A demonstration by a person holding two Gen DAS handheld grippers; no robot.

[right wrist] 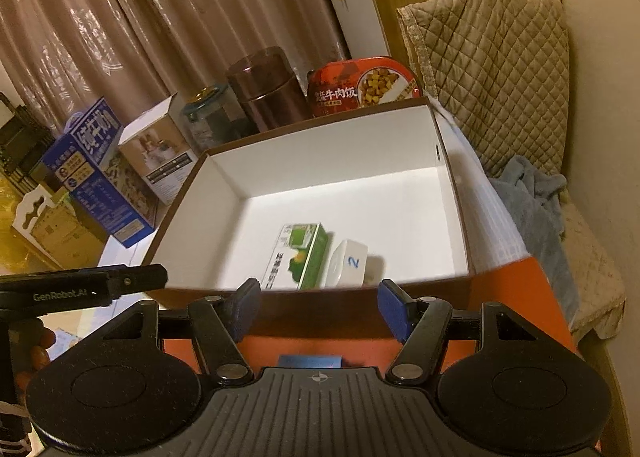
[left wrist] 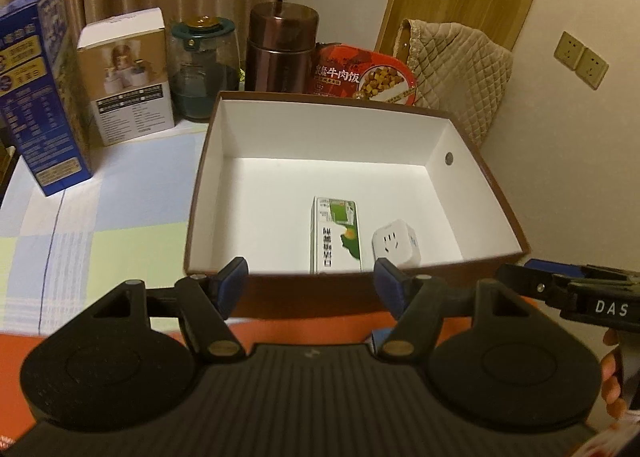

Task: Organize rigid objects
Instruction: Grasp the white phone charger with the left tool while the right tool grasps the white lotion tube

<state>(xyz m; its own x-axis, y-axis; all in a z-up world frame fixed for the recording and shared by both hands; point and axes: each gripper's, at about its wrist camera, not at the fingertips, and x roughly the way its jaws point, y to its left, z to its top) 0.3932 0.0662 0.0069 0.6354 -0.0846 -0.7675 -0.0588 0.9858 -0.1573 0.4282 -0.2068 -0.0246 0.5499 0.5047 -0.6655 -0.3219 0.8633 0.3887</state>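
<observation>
Left claw: jaws apart, empty, lower centre of frame, at the near rim of the open box. Right claw: likewise apart, empty. In the box, lower middle: green carton, flat, long axis running up-frame; probably light, stiff, best gripped across its narrow sides. Just right: white plug adapter, hard, probably slippery.

Green carton beside plug cube, boxed.

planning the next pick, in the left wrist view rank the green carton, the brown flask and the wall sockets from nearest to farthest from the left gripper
1. green carton, lying in the open box just past the left gripper
2. brown flask, standing behind the box
3. wall sockets, far right on the wall
</observation>
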